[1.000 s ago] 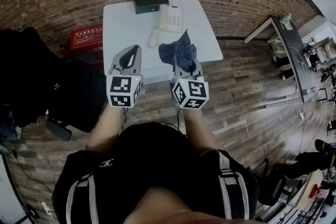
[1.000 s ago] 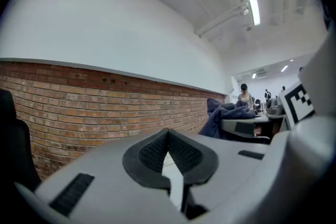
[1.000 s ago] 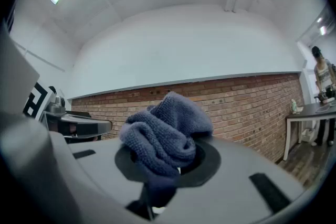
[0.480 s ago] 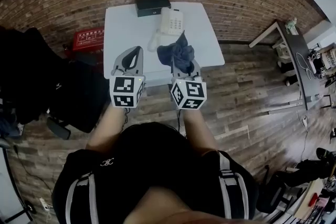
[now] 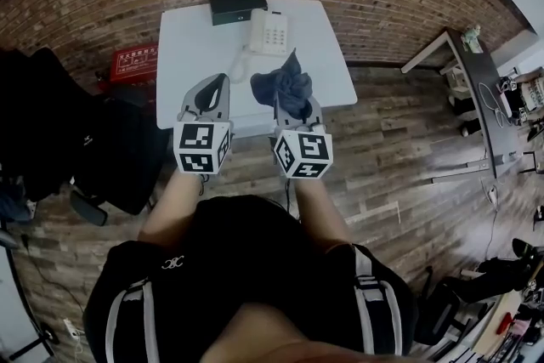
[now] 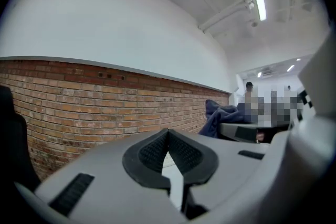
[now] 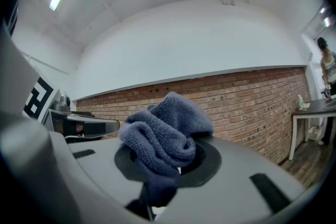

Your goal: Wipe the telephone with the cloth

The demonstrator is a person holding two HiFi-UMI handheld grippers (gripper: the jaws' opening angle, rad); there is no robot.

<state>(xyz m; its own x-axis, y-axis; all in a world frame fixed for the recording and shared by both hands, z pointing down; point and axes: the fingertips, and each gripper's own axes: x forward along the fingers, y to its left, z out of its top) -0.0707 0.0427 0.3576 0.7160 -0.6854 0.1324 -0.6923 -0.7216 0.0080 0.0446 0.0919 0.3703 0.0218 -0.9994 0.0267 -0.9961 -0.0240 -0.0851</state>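
A white telephone (image 5: 270, 31) with a coiled cord sits at the far side of the white table (image 5: 194, 47). My right gripper (image 5: 293, 101) hovers over the table's near edge, shut on a bunched dark blue cloth (image 5: 286, 84); in the right gripper view the cloth (image 7: 164, 132) bulges out above the right gripper (image 7: 176, 159). My left gripper (image 5: 222, 78) hangs beside it at the same height. In the left gripper view the left gripper (image 6: 168, 137) is shut with its pads touching and nothing between them. The cloth (image 6: 216, 116) shows to its right there.
A black box (image 5: 238, 6) stands behind the telephone against the brick wall. On the floor to the left sit a red case (image 5: 133, 62) and a dark chair (image 5: 59, 140). A narrow side table (image 5: 474, 85) is at the right.
The head view shifted a little, so the table and telephone sit slightly further left. Both grippers stay at the table's near edge, with the cloth still in the right one.
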